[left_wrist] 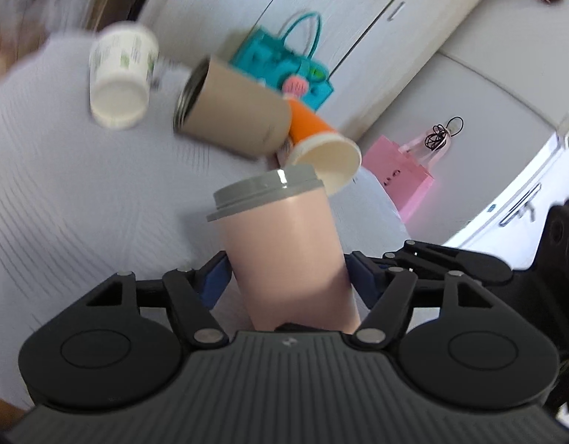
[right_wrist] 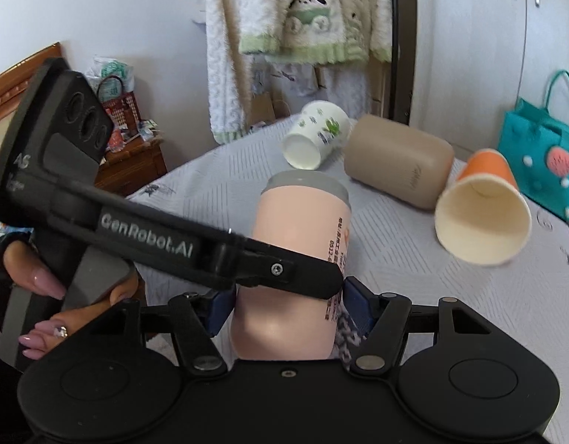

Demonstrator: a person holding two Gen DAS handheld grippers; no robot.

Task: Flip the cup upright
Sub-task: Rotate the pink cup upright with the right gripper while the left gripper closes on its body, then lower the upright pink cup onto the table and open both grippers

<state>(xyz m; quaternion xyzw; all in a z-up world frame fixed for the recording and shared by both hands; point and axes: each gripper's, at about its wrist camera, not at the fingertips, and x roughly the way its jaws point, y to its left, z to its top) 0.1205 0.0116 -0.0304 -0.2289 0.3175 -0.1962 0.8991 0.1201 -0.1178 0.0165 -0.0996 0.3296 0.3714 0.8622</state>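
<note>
**Pink cup coming upright, both grippers on it**

Pink cup (left_wrist: 284,244) with its grey lid (left_wrist: 265,192) is tilting between my fingers above the bed (left_wrist: 62,203). My left gripper (left_wrist: 288,277) and right gripper (right_wrist: 284,303) are both clamping it. Setting it down is what I judge remains. Beyond, a white cup (right_wrist: 317,137), brown tumbler (right_wrist: 399,162) and orange cup (right_wrist: 484,207) are lying tipped, near but apart.

Pale pink cylindrical cup with grey lid (left_wrist: 280,244) (right_wrist: 295,270): lid end raised and tilted, printed text along one side.
</note>
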